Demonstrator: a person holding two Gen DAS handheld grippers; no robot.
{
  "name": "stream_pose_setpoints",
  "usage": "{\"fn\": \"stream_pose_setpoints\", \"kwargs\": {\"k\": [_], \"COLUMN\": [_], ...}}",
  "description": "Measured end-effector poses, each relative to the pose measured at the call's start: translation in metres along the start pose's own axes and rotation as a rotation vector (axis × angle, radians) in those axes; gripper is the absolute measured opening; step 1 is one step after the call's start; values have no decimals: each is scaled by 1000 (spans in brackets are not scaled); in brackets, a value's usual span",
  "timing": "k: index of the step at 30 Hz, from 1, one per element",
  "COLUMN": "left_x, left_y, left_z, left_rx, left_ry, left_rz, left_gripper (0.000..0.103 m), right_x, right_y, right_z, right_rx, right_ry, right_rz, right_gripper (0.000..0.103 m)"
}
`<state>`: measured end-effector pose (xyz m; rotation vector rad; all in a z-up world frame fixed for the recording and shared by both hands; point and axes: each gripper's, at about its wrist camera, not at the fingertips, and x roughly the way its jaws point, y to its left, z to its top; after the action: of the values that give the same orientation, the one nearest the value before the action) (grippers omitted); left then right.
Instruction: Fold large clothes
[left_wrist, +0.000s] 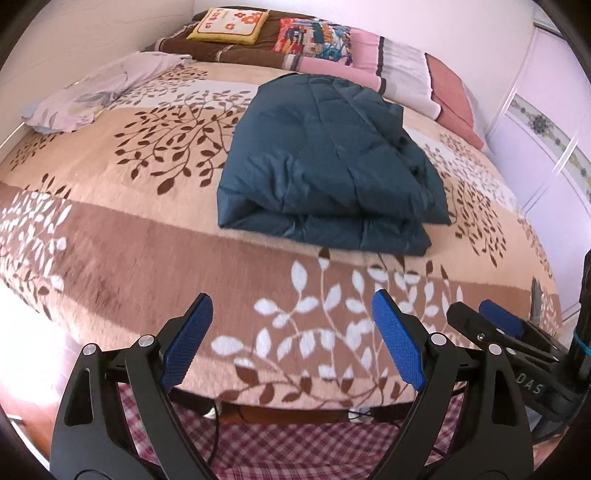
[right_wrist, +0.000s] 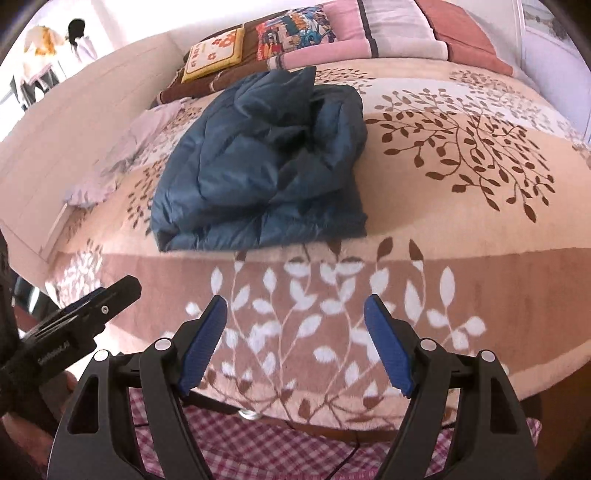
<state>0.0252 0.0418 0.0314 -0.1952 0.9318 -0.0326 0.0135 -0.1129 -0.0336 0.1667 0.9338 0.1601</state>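
On the bed (left_wrist: 110, 236) the puffy dark-teal quilted jacket (left_wrist: 325, 162) lies folded mid-blanket and, being slippery, may spring open or slide if nudged, while the left tongs (left_wrist: 291, 336) and right tongs (right_wrist: 295, 339) hover apart, empty

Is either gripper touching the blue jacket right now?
Apart. In both wrist views, the left gripper and right gripper stand open near the bed's edge, with a band of leaf-patterned blanket between them and the folded blue jacket.
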Motion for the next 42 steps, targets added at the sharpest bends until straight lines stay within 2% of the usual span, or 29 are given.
{"fn": "stream_pose_setpoints", "kwargs": {"k": [11,42], "left_x": [-2,-13], "left_y": [0,4], "left_z": [-21,-25], "left_rx": [5,10], "left_ry": [30,23], "left_rz": [25,1], "left_gripper": [87,87], "right_x": [5,6], "right_y": [15,30], "right_z": [-23,-34], "right_rx": [-51,-71], "right_ry": [37,85], "right_rz": [-60,-81], "right_gripper": [76,76]}}
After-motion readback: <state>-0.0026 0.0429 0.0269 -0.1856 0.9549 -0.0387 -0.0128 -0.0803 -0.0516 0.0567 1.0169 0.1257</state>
